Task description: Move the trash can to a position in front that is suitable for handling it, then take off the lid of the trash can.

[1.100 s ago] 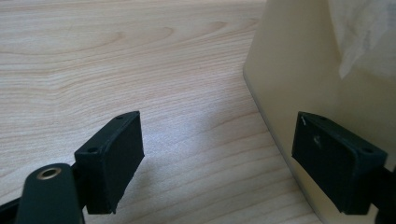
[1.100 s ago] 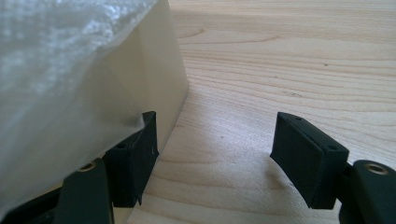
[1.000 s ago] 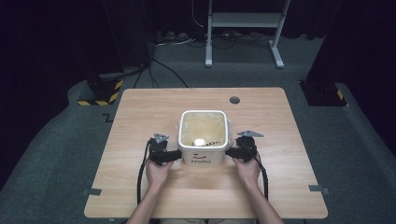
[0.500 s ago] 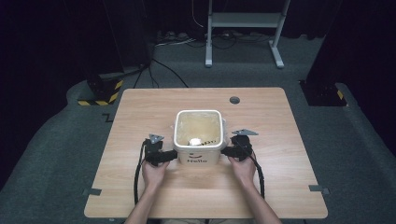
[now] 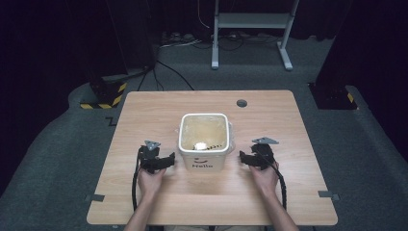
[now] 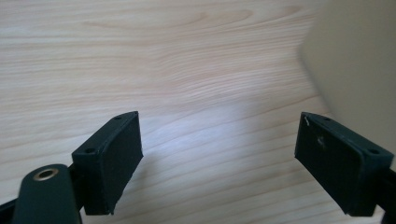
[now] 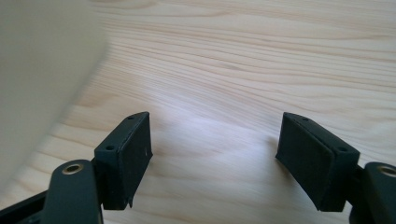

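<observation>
Where the wooden table (image 5: 144, 115) shows from above, the left gripper (image 5: 169, 160) sits just to the left of a white square bucket (image 5: 204, 144), close to its lower left corner but apart from it. Its jaws stand wide with bare tabletop between them, and in the left gripper view the bucket's pale wall (image 6: 359, 65) rises blurred beyond the right-hand jaw, not between the two. The bucket stands upright near the middle of the table, between both hands, with a small white object (image 5: 199, 145) lying on its floor and dark lettering on its near face. To its right, the right gripper (image 5: 244, 159) rests a little farther off the wall, pointing inward. Its jaws have just been opening and stand wide with nothing between them; in the right gripper view the bucket's side (image 7: 42, 79) fills the left edge.
</observation>
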Demonstrator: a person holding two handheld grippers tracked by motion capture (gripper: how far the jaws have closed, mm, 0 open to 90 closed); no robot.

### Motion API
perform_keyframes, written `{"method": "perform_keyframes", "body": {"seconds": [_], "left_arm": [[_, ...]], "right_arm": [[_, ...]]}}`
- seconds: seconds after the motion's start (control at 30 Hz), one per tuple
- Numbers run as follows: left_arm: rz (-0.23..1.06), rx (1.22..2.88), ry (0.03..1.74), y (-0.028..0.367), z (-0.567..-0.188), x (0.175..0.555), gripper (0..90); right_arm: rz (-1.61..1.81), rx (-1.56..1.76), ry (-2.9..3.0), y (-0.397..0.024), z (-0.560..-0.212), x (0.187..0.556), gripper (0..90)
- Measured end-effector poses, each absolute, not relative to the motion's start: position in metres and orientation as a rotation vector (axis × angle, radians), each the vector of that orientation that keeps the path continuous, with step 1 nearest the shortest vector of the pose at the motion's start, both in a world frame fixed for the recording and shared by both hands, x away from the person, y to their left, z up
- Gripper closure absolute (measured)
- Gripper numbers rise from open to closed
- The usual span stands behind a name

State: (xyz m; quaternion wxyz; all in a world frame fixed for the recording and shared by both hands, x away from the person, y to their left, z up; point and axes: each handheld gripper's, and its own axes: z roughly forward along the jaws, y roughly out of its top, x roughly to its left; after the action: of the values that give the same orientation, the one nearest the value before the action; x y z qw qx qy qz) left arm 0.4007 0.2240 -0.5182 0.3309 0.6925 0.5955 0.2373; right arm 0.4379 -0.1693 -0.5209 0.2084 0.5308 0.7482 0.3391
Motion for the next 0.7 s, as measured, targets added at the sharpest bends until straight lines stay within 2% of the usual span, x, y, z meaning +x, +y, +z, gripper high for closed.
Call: {"method": "perform_keyframes", "body": {"seconds": [0.2, 0.4, 0.5, 0.7], "left_arm": [[0.679, 1.832, 1.610, 0.244, -0.527, 0.396, 15.2], [0.700, 1.817, 1.624, 0.246, -0.528, 0.388, 14.5], [0.704, 1.826, 1.622, 0.246, -0.528, 0.386, 14.6], [0.693, 1.838, 1.595, 0.247, -0.528, 0.389, 15.2]], "right_arm": [[0.900, 1.422, 2.078, -0.192, -0.525, 0.435, 18.4], [0.909, 1.369, 2.163, -0.200, -0.523, 0.434, 18.6], [0.921, 1.361, 2.164, -0.202, -0.523, 0.433, 21.3], [0.945, 1.376, 2.152, -0.205, -0.521, 0.432, 33.1]]}}
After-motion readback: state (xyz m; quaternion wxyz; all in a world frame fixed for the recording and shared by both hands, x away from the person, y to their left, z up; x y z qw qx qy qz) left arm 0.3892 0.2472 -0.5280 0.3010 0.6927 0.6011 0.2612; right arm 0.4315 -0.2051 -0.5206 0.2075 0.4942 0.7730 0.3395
